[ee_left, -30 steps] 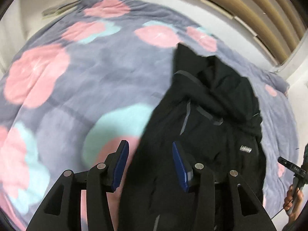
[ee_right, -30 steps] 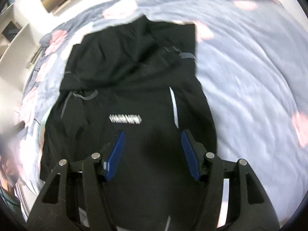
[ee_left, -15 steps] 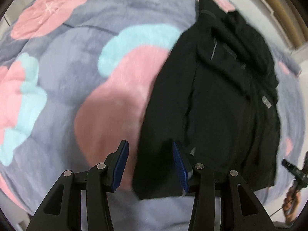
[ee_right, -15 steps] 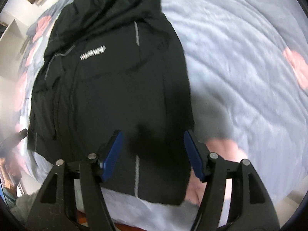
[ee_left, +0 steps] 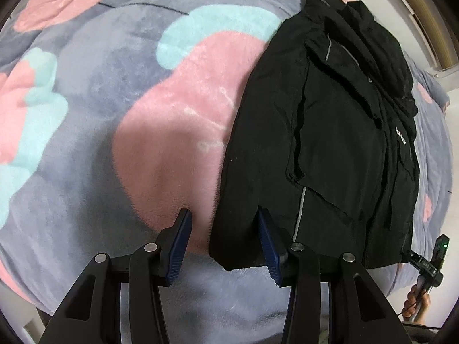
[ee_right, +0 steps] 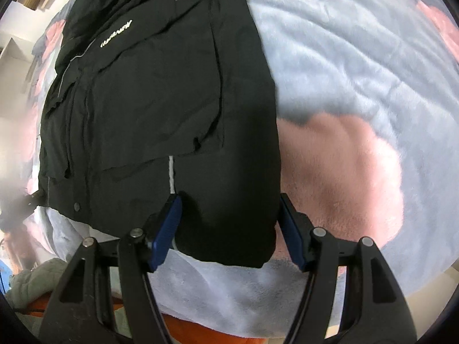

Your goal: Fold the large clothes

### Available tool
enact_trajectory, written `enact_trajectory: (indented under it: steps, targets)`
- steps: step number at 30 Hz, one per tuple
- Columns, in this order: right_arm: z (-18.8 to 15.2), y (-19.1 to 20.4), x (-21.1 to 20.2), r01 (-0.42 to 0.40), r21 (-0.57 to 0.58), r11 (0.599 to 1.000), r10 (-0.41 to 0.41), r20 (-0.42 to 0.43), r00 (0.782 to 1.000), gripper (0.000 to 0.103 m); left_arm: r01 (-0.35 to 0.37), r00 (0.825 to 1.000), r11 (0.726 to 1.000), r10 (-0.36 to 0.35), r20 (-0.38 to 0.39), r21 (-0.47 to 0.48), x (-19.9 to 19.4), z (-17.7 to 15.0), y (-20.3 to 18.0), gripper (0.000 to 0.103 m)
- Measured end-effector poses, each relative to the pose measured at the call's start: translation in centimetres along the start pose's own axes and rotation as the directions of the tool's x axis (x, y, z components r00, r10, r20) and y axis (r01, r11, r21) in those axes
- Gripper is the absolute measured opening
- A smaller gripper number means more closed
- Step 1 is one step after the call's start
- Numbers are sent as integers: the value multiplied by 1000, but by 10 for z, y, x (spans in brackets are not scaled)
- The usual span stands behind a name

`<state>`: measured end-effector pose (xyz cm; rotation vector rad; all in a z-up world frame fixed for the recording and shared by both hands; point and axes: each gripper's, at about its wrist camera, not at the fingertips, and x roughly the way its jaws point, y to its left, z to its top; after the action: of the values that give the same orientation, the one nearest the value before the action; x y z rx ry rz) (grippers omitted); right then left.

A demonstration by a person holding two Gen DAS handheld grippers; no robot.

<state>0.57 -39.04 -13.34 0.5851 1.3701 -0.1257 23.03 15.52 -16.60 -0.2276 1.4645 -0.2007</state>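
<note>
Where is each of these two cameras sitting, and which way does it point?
Left wrist: on the left gripper, looking over the black jacket's near left hem corner and pink-patterned blanket; a hand shows far right.
Right wrist: on the right gripper, over the jacket's near right hem corner.
Shared: jacket, blanket.

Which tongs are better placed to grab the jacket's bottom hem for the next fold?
Right, probably. The right tongs stand open with the black jacket's hem corner between the pads. The left tongs, also open, frame only its edge, partly over the blanket.
</note>
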Motion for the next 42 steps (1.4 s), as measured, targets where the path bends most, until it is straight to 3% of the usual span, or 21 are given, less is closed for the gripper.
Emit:
enact_trajectory:
  steps: [4, 11, 12, 13, 14, 15, 19, 21, 22, 23, 24, 26, 27, 29, 33, 36, 42]
  targets:
    - [4, -4, 7, -17, 24, 1000, 18, -9, 1000, 65, 41, 999, 999, -42, -33, -14, 16, 4, -2, 50]
    - [10, -19, 21, -70, 80, 994, 72, -33, 997, 68, 22, 999, 1000, -23, -37, -21, 30, 6, -5, 50]
    - [10, -20, 17, -78, 78, 994, 81, -33, 996, 62, 23, 999, 1000, -23, -37, -17, 28, 5, -6, 50]
    - [9, -17, 13, -102, 66, 993, 104, -27, 994, 55, 25, 999, 1000, -25, -33, -10, 27, 5, -10, 42]
    - [8, -14, 10, -113, 54, 992, 114, -22, 993, 40, 33, 999, 999, -33, -26, 6, 24, 4, -13, 22]
    - [7, -7, 2, -128, 17, 992, 128, -5, 992, 22, 59, 998, 998, -58, -20, 20, 20, 3, -16, 15]
    - [6, 6, -9, -131, -23, 991, 131, 24, 991, 22, 71, 997, 995, -72, 12, 76, 6, 3, -32, 14]
    - [7, 6, -2, -124, -22, 992, 123, -3, 992, 30, 56, 998, 995, -55, -17, 77, 13, 6, -34, 14]
    - [9, 6, 4, -117, -21, 993, 116, -32, 993, 35, 54, 998, 996, -52, -30, 75, 18, 8, -35, 18]
    - [10, 6, 11, -122, -16, 992, 121, -54, 991, 48, 49, 998, 996, -47, -36, 70, 22, 10, -36, 29]
    - [13, 11, 16, -128, -16, 992, 127, -65, 990, 53, 51, 998, 997, -48, -46, 64, 25, 10, -37, 36]
    - [15, 19, 18, -111, -52, 992, 108, -66, 992, 50, 34, 999, 997, -31, -39, 66, 27, 7, -42, 37]
    - [16, 22, 16, -98, -68, 993, 94, -60, 994, 40, 24, 999, 997, -22, -31, 72, 26, 7, -43, 35]
    - [19, 29, 9, -84, -86, 993, 82, -33, 996, 20, 7, 1000, 997, -6, -13, 79, 21, 8, -45, 13]
    - [29, 42, -27, -83, -126, 989, 92, 65, 994, 14, 71, 996, 995, -75, 52, 67, -10, 20, -47, 9]
    - [41, 59, -55, -89, -155, 984, 111, 137, 984, 13, 136, 982, 988, -144, 122, 77, -43, 37, -55, 9]
    - [87, 86, -101, -60, -208, 976, 116, 269, 956, 10, 152, 952, 974, -189, 239, 166, -84, 87, -103, 9]
